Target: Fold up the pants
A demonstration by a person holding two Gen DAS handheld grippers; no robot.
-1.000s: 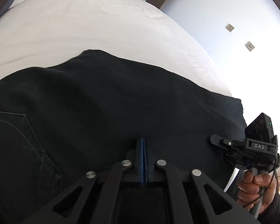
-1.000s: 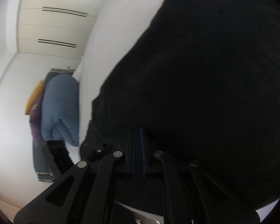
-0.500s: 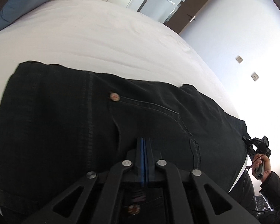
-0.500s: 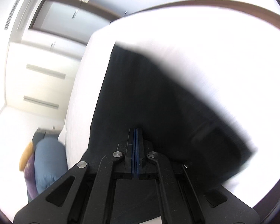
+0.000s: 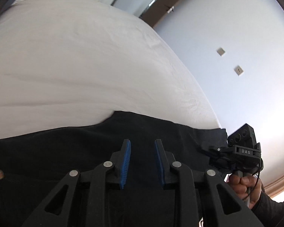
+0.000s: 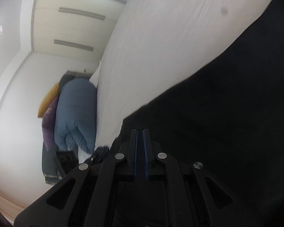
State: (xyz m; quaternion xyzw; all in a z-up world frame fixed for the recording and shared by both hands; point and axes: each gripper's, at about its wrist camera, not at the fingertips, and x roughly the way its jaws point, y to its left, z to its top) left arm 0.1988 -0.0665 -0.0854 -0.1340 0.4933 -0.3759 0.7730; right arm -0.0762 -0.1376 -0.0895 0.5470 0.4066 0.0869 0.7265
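Black pants [image 5: 66, 147] lie flat on a white bed [image 5: 75, 56]. My left gripper [image 5: 142, 143] is open over the pants, its blue pads apart with nothing between them. The right gripper shows in the left wrist view [image 5: 204, 148] at the pants' right end, held by a hand. In the right wrist view the pants [image 6: 227, 113] fill the right side. My right gripper [image 6: 140, 132] has a narrow gap between its pads, just above the cloth near its edge. I see no cloth between the pads.
The white bed [image 6: 170, 37] stretches far beyond the pants. A blue pillow [image 6: 75, 113] with purple and yellow cushions sits past the bed's end. Wardrobe doors [image 6: 72, 28] and a wall with sockets [image 5: 238, 70] stand behind.
Both grippers were shut on the pants and carried them over. Now the left gripper has opened and let go. The right gripper has parted slightly. The pants lie down on the bed.
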